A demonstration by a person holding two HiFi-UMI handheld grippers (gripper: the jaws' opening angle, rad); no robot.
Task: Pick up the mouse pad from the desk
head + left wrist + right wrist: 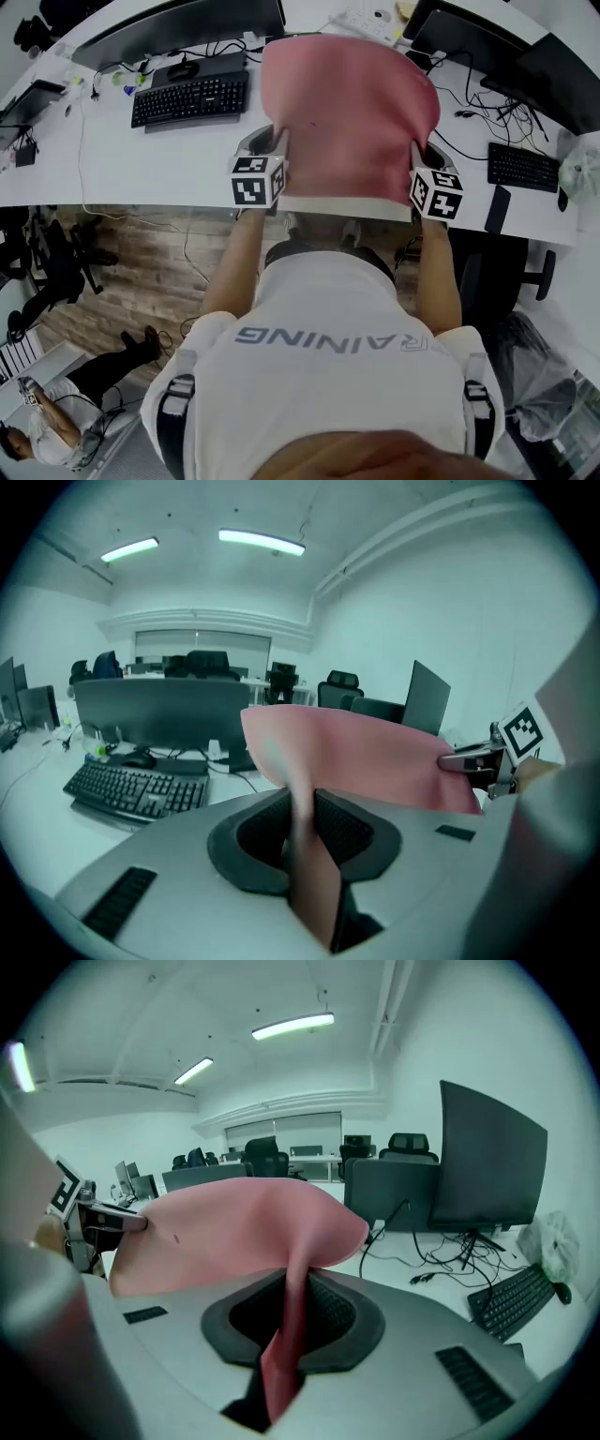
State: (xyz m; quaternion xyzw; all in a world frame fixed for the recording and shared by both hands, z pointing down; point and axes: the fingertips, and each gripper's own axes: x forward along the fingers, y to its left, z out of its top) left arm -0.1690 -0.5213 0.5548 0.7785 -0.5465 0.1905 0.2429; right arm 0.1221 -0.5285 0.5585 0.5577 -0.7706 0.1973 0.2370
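A pink mouse pad (347, 117) hangs in the air above the white desk (141, 159), stretched between my two grippers. My left gripper (279, 141) is shut on its left edge, and in the left gripper view the pad (366, 757) runs down between the jaws of that gripper (305, 832). My right gripper (415, 150) is shut on the pad's right edge. From the right gripper view the pad (225, 1232) folds into the jaws of that gripper (292, 1321). Each gripper view shows the other gripper's tip pinching the far corner.
A black keyboard (190, 97) and mouse (182, 68) lie at the back left of the desk before a monitor (178, 23). A second keyboard (522, 167), a phone (497, 209), cables and monitors (487, 42) occupy the right. Office chairs stand below the desk at left.
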